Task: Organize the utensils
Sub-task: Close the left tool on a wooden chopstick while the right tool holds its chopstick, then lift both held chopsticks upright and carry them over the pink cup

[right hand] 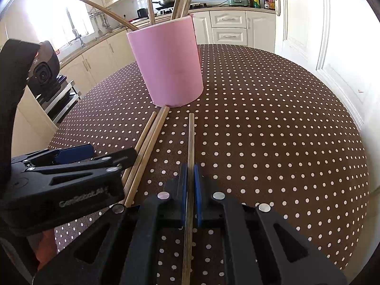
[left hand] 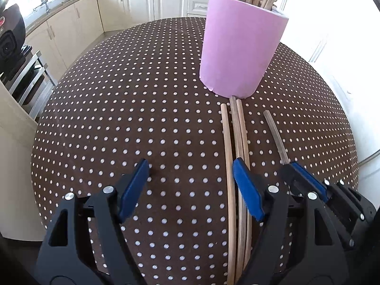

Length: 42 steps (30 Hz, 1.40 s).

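A pink cup point(left hand: 239, 47) stands on the dotted brown tablecloth point(left hand: 118, 118) with several wooden chopsticks upright in it. Three loose chopsticks point(left hand: 237, 128) lie side by side in front of the cup. My left gripper point(left hand: 190, 163) hangs open over them; one stick lies just inside its right finger and the other two run under that finger. A fourth chopstick point(right hand: 191, 142) points at the pink cup point(right hand: 171, 66), and my right gripper point(right hand: 190, 168) is shut on it. The right gripper point(left hand: 299, 173) also shows in the left wrist view, and the left gripper point(right hand: 111, 154) in the right wrist view.
Cream kitchen cabinets point(left hand: 142, 0) and a worktop run along the back. A metal rack point(left hand: 30, 80) stands off the table's left edge, and a white door point(right hand: 320, 47) is on the right. Bare tablecloth point(right hand: 273, 130) stretches to the right of the cup.
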Tool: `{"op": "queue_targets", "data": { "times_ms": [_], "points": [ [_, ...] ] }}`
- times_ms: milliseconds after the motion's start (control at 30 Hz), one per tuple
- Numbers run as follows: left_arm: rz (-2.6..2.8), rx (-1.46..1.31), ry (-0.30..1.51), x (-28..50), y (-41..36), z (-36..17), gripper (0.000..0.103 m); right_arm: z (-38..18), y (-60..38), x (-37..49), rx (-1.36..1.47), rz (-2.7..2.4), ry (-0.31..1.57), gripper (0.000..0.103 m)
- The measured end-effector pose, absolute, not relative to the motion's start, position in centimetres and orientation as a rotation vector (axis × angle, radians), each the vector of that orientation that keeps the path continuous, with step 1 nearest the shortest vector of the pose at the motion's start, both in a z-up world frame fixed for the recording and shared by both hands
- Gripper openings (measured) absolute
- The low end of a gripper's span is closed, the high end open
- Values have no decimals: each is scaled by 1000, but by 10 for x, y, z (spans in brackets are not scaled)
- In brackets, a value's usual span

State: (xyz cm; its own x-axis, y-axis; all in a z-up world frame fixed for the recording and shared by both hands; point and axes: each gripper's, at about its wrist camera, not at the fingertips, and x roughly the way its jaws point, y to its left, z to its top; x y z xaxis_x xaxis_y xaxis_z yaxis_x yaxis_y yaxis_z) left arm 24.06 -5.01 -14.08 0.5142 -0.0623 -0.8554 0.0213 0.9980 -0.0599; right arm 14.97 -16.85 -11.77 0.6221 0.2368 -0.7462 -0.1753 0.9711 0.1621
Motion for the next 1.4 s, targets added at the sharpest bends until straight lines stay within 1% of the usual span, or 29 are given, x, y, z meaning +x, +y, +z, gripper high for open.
{"op": "queue_targets", "data": {
  "times_ms": [133, 167, 200, 233, 267, 300, 333, 400, 433, 567, 600, 700, 1000, 1167, 1400],
  "points": [
    [-14, -25, 1022, 243, -51, -147, 72, -117, -172, 155, 97, 261, 883, 5],
    [-18, -11, 1018, 245, -54, -148, 71, -117, -174, 158, 108, 267, 888, 5],
    [-34, 4, 1004, 244, -56, -148, 63, -117, -176, 161, 120, 273, 896, 5],
    [-43, 10, 993, 243, -56, -148, 52, -116, -175, 162, 119, 275, 900, 5],
    [-47, 22, 977, 242, -58, -148, 48, -116, -174, 164, 110, 274, 901, 5],
    [-57, 33, 962, 242, -59, -148, 40, -115, -171, 166, 89, 271, 903, 5],
    [-74, 39, 947, 242, -61, -148, 36, -115, -168, 168, 70, 267, 902, 5],
    [-91, 49, 936, 240, -63, -147, 34, -114, -160, 173, 15, 260, 902, 6],
    [-98, 54, 933, 240, -64, -147, 29, -114, -157, 175, -7, 258, 903, 6],
    [-144, 51, 913, 237, -58, -149, 16, -114, -151, 183, -46, 269, 907, 7],
    [-142, 39, 909, 237, -55, -149, 11, -114, -150, 185, -55, 280, 909, 6],
    [-157, 2, 905, 233, -42, -148, 6, -115, -154, 190, -30, 312, 906, 5],
    [-200, -65, 902, 231, -20, -145, 6, -113, -169, 184, 85, 334, 913, 5],
    [-206, -93, 851, 224, -3, -136, 6, -105, -177, 179, 136, 334, 875, 5],
    [-187, -106, 742, 204, 16, -110, 6, -81, -185, 166, 203, 330, 767, 4]
  ]
}}
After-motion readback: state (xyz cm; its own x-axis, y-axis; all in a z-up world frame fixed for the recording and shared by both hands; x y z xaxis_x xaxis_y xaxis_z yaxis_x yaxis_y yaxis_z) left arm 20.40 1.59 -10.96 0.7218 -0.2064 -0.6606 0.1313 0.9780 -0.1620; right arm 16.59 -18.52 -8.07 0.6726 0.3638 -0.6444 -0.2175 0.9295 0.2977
